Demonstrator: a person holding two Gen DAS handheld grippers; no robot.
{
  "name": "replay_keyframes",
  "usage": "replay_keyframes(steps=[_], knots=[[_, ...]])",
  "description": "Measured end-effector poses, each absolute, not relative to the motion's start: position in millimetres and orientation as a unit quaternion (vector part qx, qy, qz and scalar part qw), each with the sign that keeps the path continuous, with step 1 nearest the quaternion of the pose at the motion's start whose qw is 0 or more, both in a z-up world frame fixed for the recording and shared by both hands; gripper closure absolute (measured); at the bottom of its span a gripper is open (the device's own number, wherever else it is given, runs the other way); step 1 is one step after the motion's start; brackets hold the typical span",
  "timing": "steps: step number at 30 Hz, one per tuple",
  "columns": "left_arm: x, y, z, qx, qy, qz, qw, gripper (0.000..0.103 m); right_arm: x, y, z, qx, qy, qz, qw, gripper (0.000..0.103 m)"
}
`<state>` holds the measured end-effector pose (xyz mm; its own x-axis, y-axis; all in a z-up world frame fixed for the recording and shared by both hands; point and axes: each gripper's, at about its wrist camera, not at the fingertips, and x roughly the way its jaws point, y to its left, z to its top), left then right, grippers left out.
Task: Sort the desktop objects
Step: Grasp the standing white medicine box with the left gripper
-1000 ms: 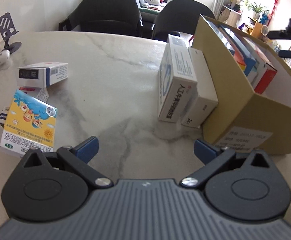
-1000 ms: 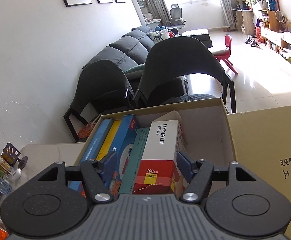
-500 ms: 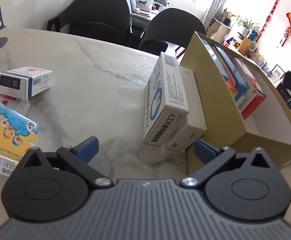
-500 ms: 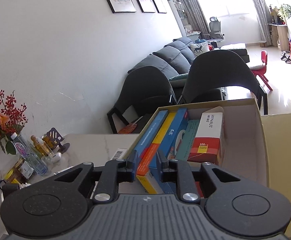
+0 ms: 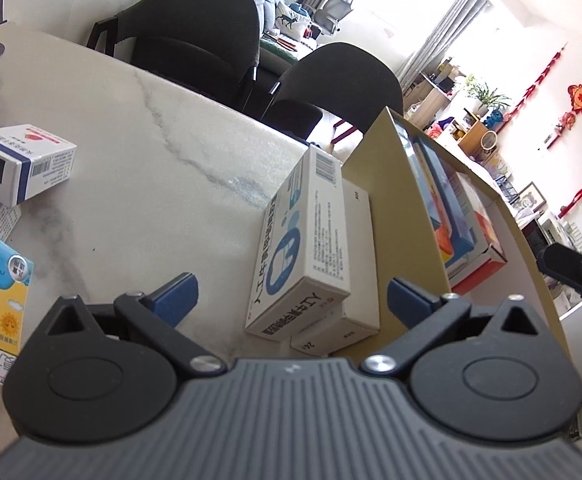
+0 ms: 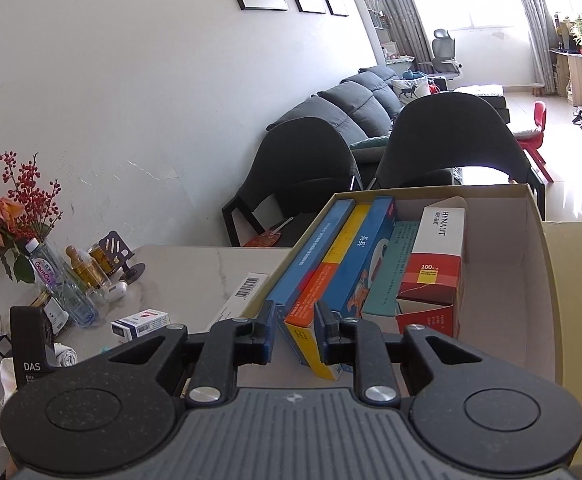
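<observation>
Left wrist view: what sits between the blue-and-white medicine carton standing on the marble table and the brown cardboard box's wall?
A plain white carton, sandwiched upright between the blue-and-white medicine carton and the cardboard box wall; left wrist view shows it.

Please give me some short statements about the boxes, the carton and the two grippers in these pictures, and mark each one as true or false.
1. The left gripper is open, holding nothing. True.
2. Two white boxes lean against the outside of the cardboard carton. True.
3. The carton is empty. False: it holds several boxes standing side by side, among them a red and white box.
4. The right gripper is spread wide. False: its fingers stand close together, though the view does not settle whether they grip the orange and yellow box seen between them.
5. A small white and blue box lies on the table. True.
</observation>
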<state>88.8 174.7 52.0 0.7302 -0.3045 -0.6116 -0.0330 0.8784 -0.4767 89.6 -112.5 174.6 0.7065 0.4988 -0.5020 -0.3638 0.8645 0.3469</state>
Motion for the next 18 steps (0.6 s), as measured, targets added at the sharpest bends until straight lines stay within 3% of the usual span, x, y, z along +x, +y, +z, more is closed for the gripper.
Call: replay_keyframes(steps=[3, 5, 13, 18], knots=[[96, 172, 52, -0.237, 0.361, -0.072, 0.899, 0.025, 89, -111, 174, 0.111, 0.303, 0.237, 0.916, 0.078], [101, 173, 48, -0.244, 0.37, -0.068, 0.894, 0.048, 88, -111, 175, 0.111, 0.304, 0.234, 0.917, 0.078], [98, 164, 56, -0.205, 0.365, -0.052, 0.906, 0.073, 83, -107, 178, 0.101, 0.297, 0.242, 0.918, 0.075], [88, 163, 61, -0.195, 0.363, -0.053, 0.91, 0.075, 84, -108, 171, 0.12, 0.312, 0.246, 0.91, 0.073]])
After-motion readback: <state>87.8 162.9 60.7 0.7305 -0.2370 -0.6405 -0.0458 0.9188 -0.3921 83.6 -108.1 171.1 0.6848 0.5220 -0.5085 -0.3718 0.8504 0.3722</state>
